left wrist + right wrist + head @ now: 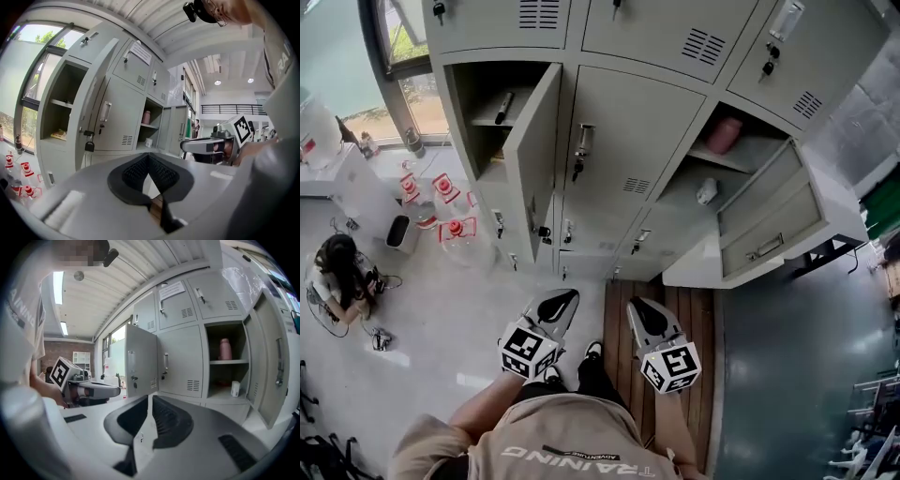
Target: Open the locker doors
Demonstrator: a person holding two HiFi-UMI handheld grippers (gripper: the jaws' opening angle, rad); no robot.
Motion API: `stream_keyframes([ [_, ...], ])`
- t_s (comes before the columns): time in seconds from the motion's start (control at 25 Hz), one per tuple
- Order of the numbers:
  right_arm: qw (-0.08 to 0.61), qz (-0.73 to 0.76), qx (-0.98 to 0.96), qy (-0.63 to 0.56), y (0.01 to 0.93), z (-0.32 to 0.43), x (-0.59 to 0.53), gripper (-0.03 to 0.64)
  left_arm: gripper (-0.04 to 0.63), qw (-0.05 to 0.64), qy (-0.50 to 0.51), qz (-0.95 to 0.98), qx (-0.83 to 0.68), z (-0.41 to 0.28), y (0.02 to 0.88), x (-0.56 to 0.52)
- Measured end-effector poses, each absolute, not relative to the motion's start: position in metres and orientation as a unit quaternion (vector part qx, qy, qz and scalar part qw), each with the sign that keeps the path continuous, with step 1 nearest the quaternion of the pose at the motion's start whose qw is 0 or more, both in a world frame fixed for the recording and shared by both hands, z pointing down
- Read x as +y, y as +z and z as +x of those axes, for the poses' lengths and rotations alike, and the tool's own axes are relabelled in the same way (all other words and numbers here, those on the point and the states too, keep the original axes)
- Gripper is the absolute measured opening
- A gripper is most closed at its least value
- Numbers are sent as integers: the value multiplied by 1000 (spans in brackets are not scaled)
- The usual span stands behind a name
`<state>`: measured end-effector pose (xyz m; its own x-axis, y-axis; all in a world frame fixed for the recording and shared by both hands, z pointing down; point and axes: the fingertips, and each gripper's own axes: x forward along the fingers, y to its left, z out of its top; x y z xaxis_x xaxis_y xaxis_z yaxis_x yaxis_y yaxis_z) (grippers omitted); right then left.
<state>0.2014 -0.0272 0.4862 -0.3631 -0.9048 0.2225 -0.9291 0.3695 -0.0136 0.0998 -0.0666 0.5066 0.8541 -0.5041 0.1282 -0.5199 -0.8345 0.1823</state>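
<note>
A bank of grey lockers (619, 56) stands in front of me. The left middle door (532, 155) hangs open. The right middle door (766, 214) is swung wide open too. Between them the centre door (628, 141) is closed, with a handle (584, 141) and a padlock below it. Both grippers are held low near my feet, well short of the lockers. My left gripper (565, 298) is shut with nothing in it, and the right gripper (636, 307) is shut and empty as well. The left gripper view shows the closed centre door (117, 119); the right gripper view shows it too (180, 359).
A pink bottle (724, 136) and a small white cup (706, 191) sit in the right open locker. A dark object (503, 107) lies on the left locker's shelf. Water jugs with red caps (450, 214) stand on the floor at left. A person (337, 274) crouches further left.
</note>
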Motion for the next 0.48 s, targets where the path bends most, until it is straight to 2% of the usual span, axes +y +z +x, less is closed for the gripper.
stream_keyframes([
  [0.16, 96, 545, -832, 47, 475, 188, -20, 26, 6, 105, 36, 954, -280, 89, 502, -56],
  [0.48, 59, 532, -844, 18, 446, 198, -10, 26, 6, 68, 32, 954, -291, 107, 465, -46],
])
